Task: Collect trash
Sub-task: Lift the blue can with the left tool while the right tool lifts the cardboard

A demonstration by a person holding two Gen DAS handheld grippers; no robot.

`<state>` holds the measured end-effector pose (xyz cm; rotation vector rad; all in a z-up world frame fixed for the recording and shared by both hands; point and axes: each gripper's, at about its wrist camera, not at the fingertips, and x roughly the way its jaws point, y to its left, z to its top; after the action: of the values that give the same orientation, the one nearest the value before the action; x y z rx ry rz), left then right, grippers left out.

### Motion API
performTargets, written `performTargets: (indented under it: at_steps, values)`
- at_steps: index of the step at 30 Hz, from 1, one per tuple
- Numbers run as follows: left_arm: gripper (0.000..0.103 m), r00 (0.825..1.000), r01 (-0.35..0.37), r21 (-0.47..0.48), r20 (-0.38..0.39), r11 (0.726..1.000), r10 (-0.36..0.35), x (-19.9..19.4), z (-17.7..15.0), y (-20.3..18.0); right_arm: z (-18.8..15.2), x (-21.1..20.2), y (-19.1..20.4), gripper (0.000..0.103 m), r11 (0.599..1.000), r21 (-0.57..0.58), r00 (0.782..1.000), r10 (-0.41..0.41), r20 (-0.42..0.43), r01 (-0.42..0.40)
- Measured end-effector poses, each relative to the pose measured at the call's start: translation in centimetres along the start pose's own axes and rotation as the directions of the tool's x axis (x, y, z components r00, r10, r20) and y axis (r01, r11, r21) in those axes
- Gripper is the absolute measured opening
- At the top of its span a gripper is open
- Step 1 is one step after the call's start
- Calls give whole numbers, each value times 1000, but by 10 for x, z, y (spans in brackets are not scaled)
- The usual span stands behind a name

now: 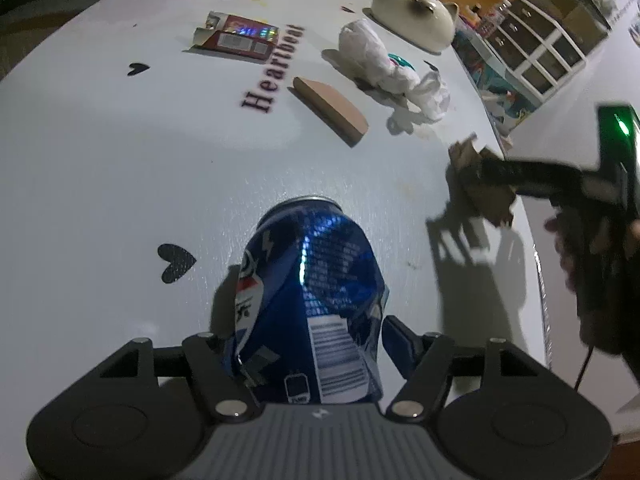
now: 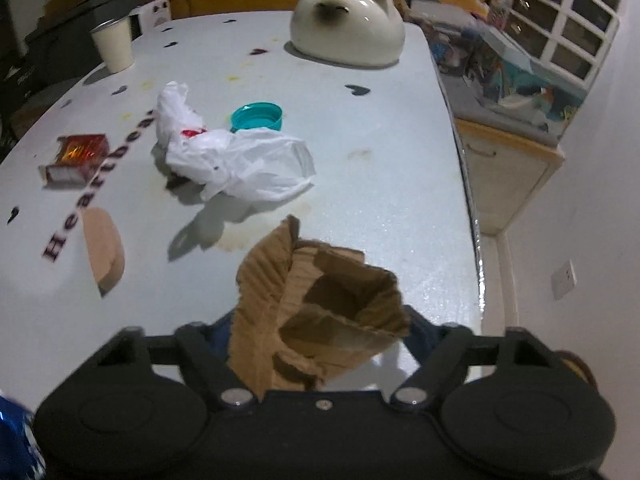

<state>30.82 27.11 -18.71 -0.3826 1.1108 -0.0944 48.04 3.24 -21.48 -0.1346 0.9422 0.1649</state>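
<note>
Left tool (image 1: pixel 308 344): jaws set about mid-width around a crushed blue drink can (image 1: pixel 308 280); both pads look pressed to the can's dented flanks, so I read it as held. The can lies low on the white bench (image 1: pixel 100 168), base toward the camera, rim pointing away. Judgement: thin aluminium, very light, already creased, so it will deform further under a hard squeeze and its glossy skin may slip. Best grip is across the flattened waist where the walls have folded, not on the round rim.

Middle of the bench, going left to right: a red foil carton (image 2: pixel 76 156), a tan wedge-shaped block (image 2: pixel 104 252), a crumpled white plastic bag (image 2: pixel 236 164) with a teal lid (image 2: pixel 256 116) just behind it. Bag judged weightless and limp; pinch a bunched fold, not a loose edge. A paper cup (image 2: pixel 114 44) and a cat-shaped ceramic dome (image 2: pixel 346 32) stand far back; probably not trash.

Right tool (image 2: pixel 320 344): jaws at middling width with a torn piece of corrugated cardboard (image 2: pixel 316 308) between them, near the bench's right edge. The cardboard stands up out of the jaws and looks clamped at its lower part, though the contact is partly hidden. Judgement: light, stiff along the flutes, soft across them, rough enough not to slide; hold it low on the doubled layers.
</note>
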Motion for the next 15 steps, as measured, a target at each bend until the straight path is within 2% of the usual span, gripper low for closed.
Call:
performTargets:
  at_steps: [2,7,11,15]
  values:
    - [69,1000,18,-28,0,999,-18,1,2,2,-2,-7,2,63,999,-33,1000,24,4,-24]
    - [69,995,100,-126,11,987,-99,4,6,13,-20,-37,15,61,986,-84,989,146,7,-145]
    - [68,986,165,-200,33,966,-162,0,8,20,-42,-66,30,61,965,-77,967,254,11,-253]
    - [68,973,231,-226,54,947,-224,-8,11,17,-60,-91,43,61,938,-37,938,346,17,-345]
